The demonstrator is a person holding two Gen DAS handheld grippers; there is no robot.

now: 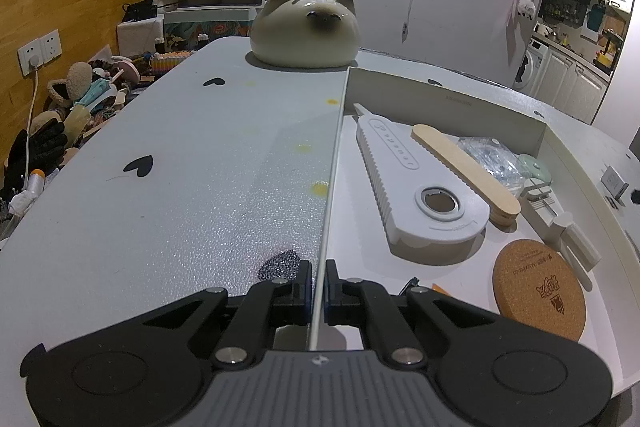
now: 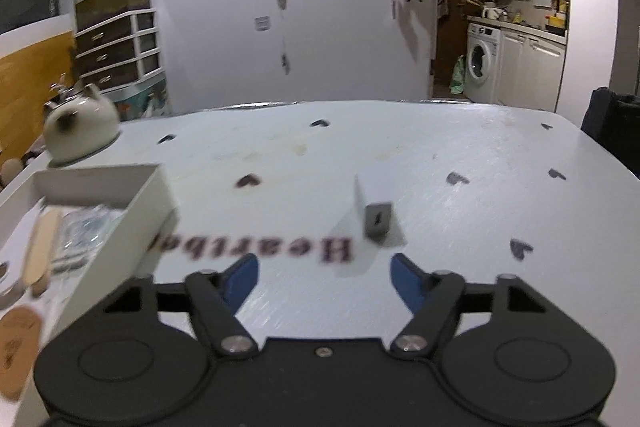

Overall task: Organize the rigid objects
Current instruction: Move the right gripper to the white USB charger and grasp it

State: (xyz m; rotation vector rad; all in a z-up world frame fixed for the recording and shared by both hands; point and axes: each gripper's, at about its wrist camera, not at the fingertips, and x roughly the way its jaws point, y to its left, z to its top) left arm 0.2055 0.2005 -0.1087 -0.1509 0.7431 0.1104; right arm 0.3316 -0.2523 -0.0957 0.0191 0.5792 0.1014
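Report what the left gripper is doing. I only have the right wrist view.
Observer: The left gripper is shut on the thin side wall of the white box, one pad on each face.
Operator: Name what lies inside, closest to that wall.
Observer: A ridged white opener with a round hole, lying flat on the box floor.
Operator: Check past the table edge on that side.
Observer: Beyond the table there is a pile of clutter, with a black glove in it.
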